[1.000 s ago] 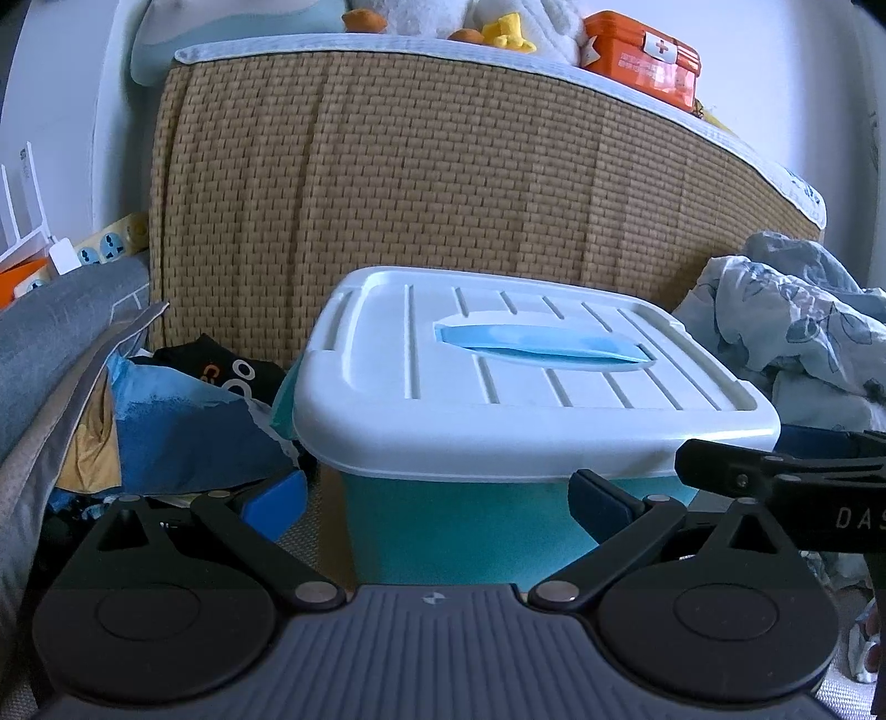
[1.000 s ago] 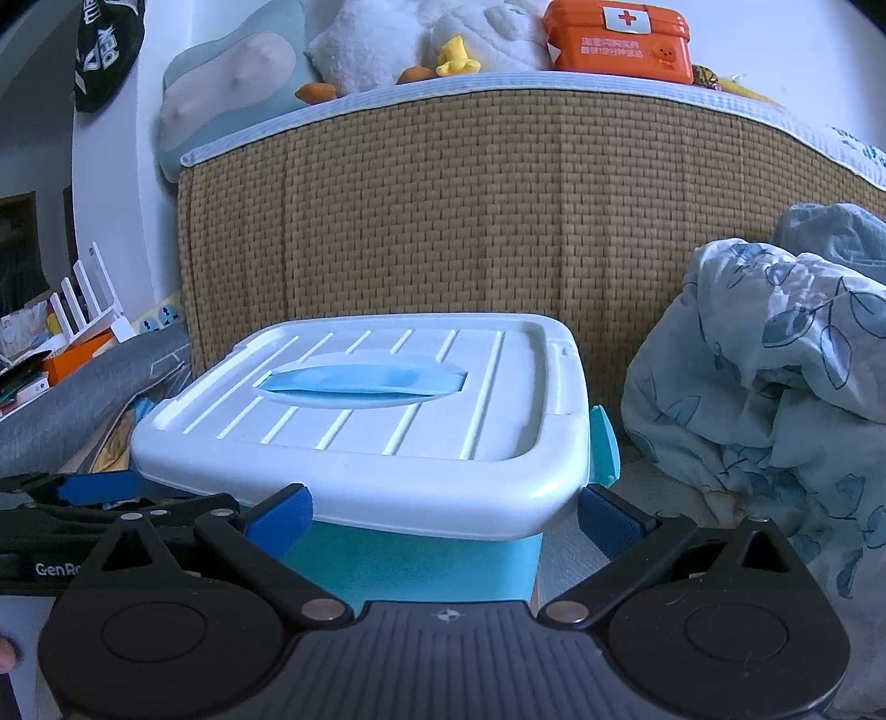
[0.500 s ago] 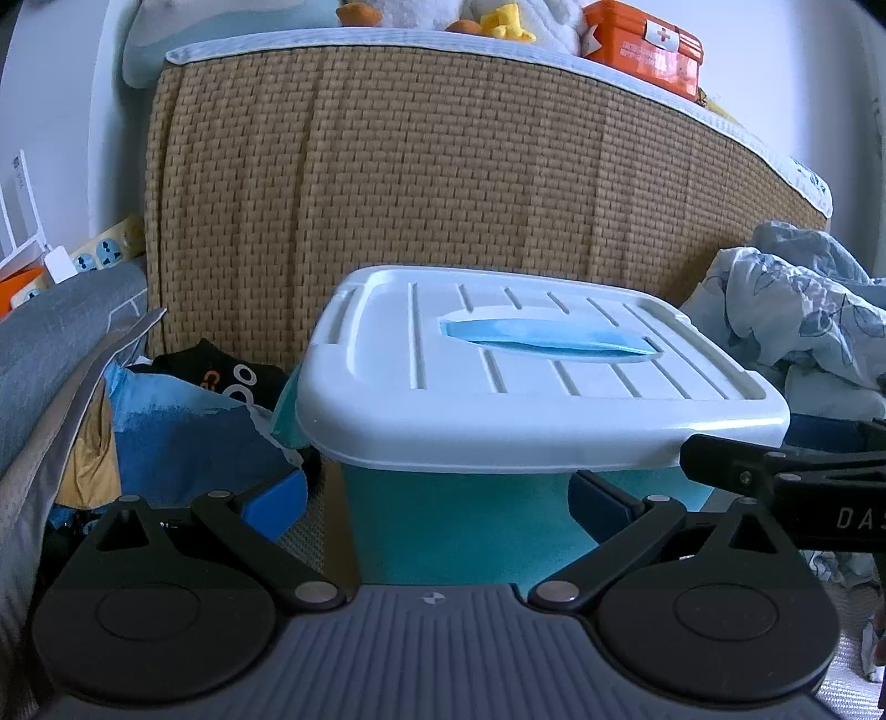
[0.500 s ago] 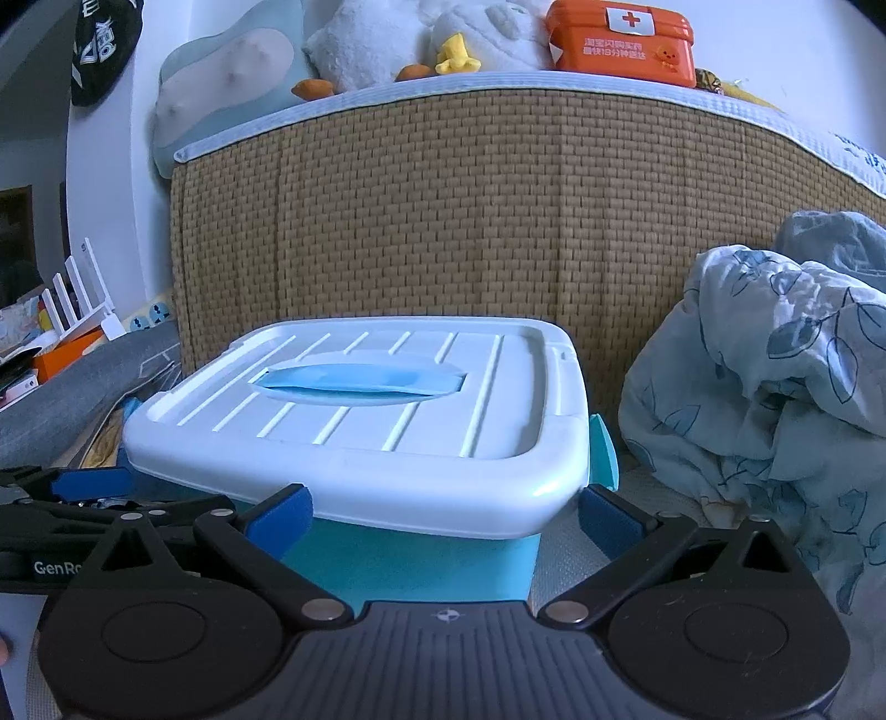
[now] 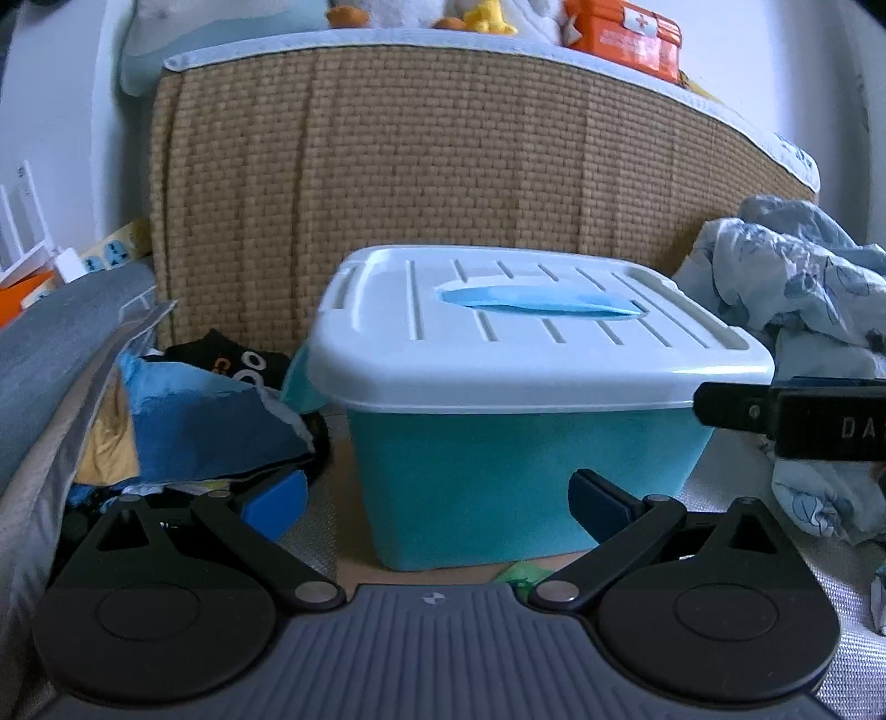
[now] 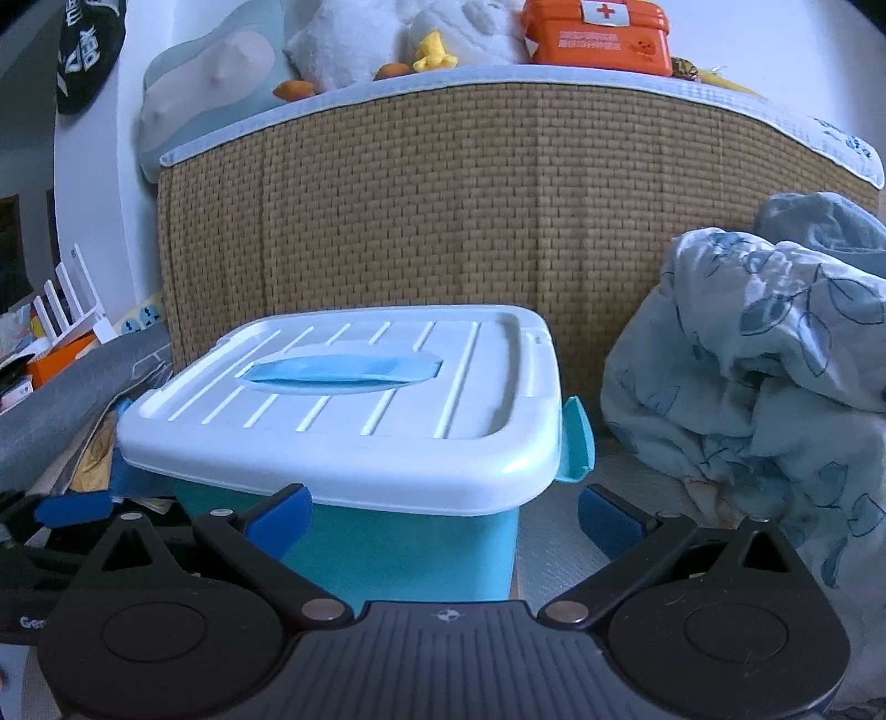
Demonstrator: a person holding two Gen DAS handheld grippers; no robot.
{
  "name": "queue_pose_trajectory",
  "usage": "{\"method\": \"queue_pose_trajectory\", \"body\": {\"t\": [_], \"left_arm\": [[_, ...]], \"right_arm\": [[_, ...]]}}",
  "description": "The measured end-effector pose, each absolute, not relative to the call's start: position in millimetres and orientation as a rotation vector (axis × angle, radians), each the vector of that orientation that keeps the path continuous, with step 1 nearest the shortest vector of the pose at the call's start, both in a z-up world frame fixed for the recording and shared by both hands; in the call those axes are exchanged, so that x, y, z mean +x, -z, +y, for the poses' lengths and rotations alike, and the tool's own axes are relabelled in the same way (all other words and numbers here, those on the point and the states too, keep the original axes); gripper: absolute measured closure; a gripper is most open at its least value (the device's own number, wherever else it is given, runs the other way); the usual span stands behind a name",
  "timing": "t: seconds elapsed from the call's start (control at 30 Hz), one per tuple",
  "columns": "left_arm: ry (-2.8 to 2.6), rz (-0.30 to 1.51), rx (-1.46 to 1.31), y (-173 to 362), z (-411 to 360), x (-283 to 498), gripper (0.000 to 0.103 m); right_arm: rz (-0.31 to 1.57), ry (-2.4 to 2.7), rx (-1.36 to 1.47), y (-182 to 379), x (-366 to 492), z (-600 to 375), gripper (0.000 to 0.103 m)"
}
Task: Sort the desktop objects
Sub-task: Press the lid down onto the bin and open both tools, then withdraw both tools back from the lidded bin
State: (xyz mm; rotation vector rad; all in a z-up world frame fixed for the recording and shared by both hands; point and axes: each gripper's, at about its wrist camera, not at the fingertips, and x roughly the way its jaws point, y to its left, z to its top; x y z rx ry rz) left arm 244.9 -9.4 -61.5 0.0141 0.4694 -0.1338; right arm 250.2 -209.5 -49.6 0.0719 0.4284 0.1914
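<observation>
A teal storage box (image 5: 515,482) with a white ribbed lid (image 5: 531,354) and a blue handle (image 5: 537,302) stands in front of a woven headboard. My left gripper (image 5: 437,498) is open and empty, low in front of the box's front wall. My right gripper (image 6: 443,518) is open and empty at the box's right front corner (image 6: 421,531), just under the lid rim (image 6: 343,421). A teal latch (image 6: 576,440) sticks out on the box's right side. The right gripper's arm (image 5: 797,421) shows in the left wrist view.
A woven headboard (image 5: 443,183) rises behind the box. A crumpled floral blanket (image 6: 764,376) lies to the right. Blue and black cloth items (image 5: 210,410) are piled on the left. An orange first-aid case (image 6: 598,33) and plush toys (image 6: 398,39) sit on top.
Both grippers have drawn back a little and lowered; more of the box's teal front wall and the floor under it shows. Both stay open.
</observation>
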Motion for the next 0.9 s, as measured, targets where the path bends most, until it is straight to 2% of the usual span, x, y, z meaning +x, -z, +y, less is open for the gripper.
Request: {"method": "queue_pose_trajectory", "body": {"t": [0.67,0.9], "left_arm": [[0.124,0.422,0.020,25,-14,187,0.000],[0.125,0.414,-0.002,17,-12,170,0.000]], "right_arm": [[0.403,-0.170,-0.081,32,214,-202,0.000],[0.415,-0.156,-0.047,28,200,-211,0.000]]}}
